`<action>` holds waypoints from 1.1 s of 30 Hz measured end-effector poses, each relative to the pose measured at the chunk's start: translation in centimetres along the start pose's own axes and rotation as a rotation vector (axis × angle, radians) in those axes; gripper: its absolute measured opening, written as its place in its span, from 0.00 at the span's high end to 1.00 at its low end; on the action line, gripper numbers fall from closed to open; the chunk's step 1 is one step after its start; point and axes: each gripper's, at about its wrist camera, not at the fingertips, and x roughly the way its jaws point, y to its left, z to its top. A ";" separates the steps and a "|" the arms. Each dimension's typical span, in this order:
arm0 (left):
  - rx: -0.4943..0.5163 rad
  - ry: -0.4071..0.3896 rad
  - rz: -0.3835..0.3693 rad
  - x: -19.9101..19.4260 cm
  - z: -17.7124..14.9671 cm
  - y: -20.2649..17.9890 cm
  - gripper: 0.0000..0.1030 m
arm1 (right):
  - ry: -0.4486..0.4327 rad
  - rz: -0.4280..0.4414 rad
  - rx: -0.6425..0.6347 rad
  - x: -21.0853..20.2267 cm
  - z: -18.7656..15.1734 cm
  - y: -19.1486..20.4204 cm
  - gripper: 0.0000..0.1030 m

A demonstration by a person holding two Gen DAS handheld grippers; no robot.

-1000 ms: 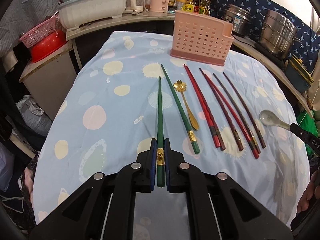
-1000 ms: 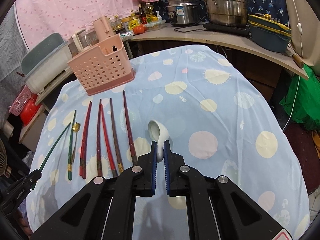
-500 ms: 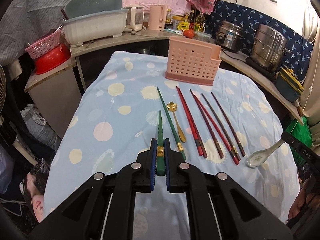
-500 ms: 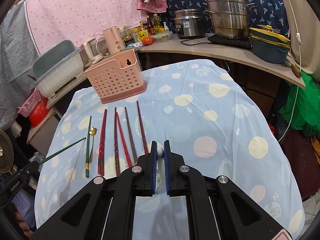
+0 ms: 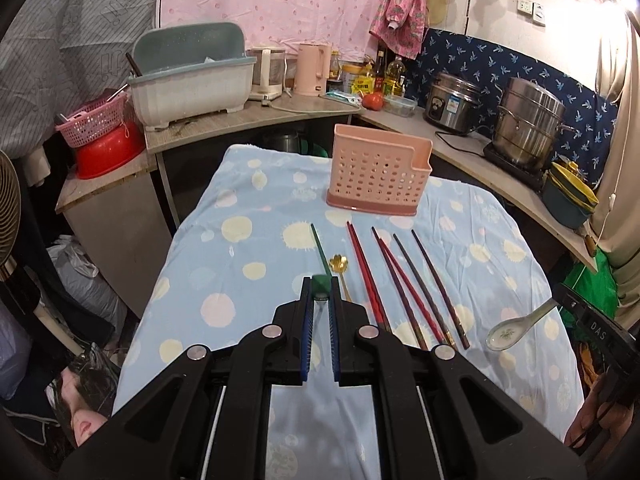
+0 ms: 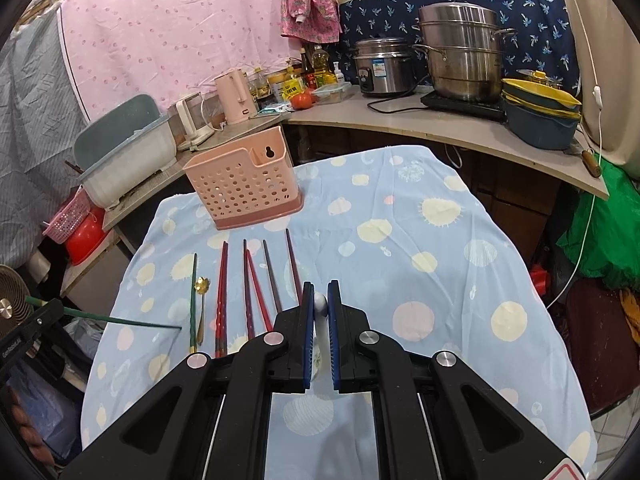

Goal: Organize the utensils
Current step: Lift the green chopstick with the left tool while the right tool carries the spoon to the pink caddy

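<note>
Slim green chopstick, glossy ceramic spoon

Home kitchen, rice cooker, steamer pot, oil bottles

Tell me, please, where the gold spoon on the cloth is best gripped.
Probably the slim handle of the gold spoon, taken from above across its width. It lies flat, and the green chopstick lies close beside it, so a narrow pinch avoids nudging that; the flower bowl is wider.
</note>
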 end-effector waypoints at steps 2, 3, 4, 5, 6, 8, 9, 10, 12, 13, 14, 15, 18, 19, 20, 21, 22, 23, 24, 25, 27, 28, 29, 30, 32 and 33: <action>0.008 -0.010 0.003 0.1 1.0 -0.2 0.93 | -0.005 -0.003 -0.005 0.0 0.7 0.1 0.94; 0.010 -0.014 0.002 0.0 1.4 -0.3 0.93 | -0.007 -0.004 -0.008 0.1 1.1 0.2 0.94; 0.012 -0.018 -0.001 0.1 1.9 -0.4 0.93 | -0.010 -0.005 -0.011 0.2 1.5 0.3 0.94; 0.015 -0.020 -0.005 0.3 2.4 -0.5 0.93 | -0.011 -0.005 -0.012 0.3 1.9 0.4 0.94; 0.017 -0.019 -0.007 0.4 2.8 -0.7 0.93 | -0.012 -0.003 -0.012 0.5 2.3 0.4 0.94; 0.026 -0.024 -0.014 0.9 4.1 -1.0 0.93 | -0.012 0.001 -0.013 0.9 3.2 0.4 0.94; 0.030 -0.024 -0.018 1.1 4.7 -1.1 0.93 | -0.012 0.003 -0.014 1.2 3.8 0.5 0.94; 0.033 -0.028 -0.023 1.4 5.5 -1.2 0.93 | -0.014 0.005 -0.014 1.5 4.4 0.5 0.94; 0.043 -0.041 -0.028 1.9 7.2 -1.7 0.93 | -0.013 0.012 -0.017 2.3 5.7 0.6 0.94; 0.050 -0.049 -0.026 2.1 8.0 -1.9 0.93 | -0.016 0.014 -0.019 2.7 6.5 0.7 0.94; 0.054 -0.055 -0.025 2.4 8.8 -2.0 0.93 | -0.020 0.014 -0.022 3.1 7.2 0.9 0.94; 0.055 -0.063 -0.031 2.7 9.9 -2.2 0.93 | -0.029 0.012 -0.027 3.6 8.2 1.0 0.94; 0.053 -0.089 -0.038 3.7 13.1 -2.6 0.93 | -0.053 0.020 -0.040 5.0 11.1 1.7 0.94; 0.056 -0.104 -0.031 4.1 14.2 -2.9 0.93 | -0.062 0.026 -0.044 5.6 12.2 2.1 0.94; 0.059 -0.111 -0.026 4.5 15.3 -3.1 0.93 | -0.068 0.030 -0.048 6.1 13.2 2.4 0.94; 0.065 -0.122 -0.023 5.0 16.5 -3.4 0.93 | -0.075 0.035 -0.055 6.7 14.2 2.8 0.94; 0.067 -0.132 -0.018 5.3 17.5 -3.6 0.93 | -0.087 0.039 -0.067 7.4 15.4 3.4 0.94; 0.070 -0.140 -0.012 5.7 18.5 -3.8 0.93 | -0.096 0.040 -0.077 8.0 16.2 3.8 0.94; 0.075 -0.151 -0.010 6.2 19.7 -4.1 0.93 | -0.105 0.041 -0.087 8.7 17.2 4.4 0.94; 0.076 -0.165 -0.008 6.5 20.8 -4.4 0.93 | -0.116 0.044 -0.092 9.3 18.2 4.9 0.94; 0.076 -0.184 -0.008 7.4 22.8 -4.8 0.93 | -0.134 0.061 -0.097 10.6 19.9 5.9 0.94; 0.071 -0.192 -0.009 8.0 23.8 -5.0 0.93 | -0.141 0.066 -0.099 11.4 20.8 6.3 0.94; 0.068 -0.196 -0.012 8.6 24.6 -5.1 0.93 | -0.142 0.071 -0.101 12.1 21.4 6.8 0.94; 0.068 -0.197 -0.012 9.3 25.4 -5.3 0.93 | -0.144 0.078 -0.102 12.9 22.0 7.2 0.94; 0.067 -0.208 -0.016 10.6 26.4 -5.7 0.93 | -0.149 0.090 -0.106 14.4 22.7 7.8 0.94; 0.069 -0.208 -0.017 11.5 26.9 -5.9 0.93 | -0.149 0.089 -0.108 15.2 23.0 8.2 0.94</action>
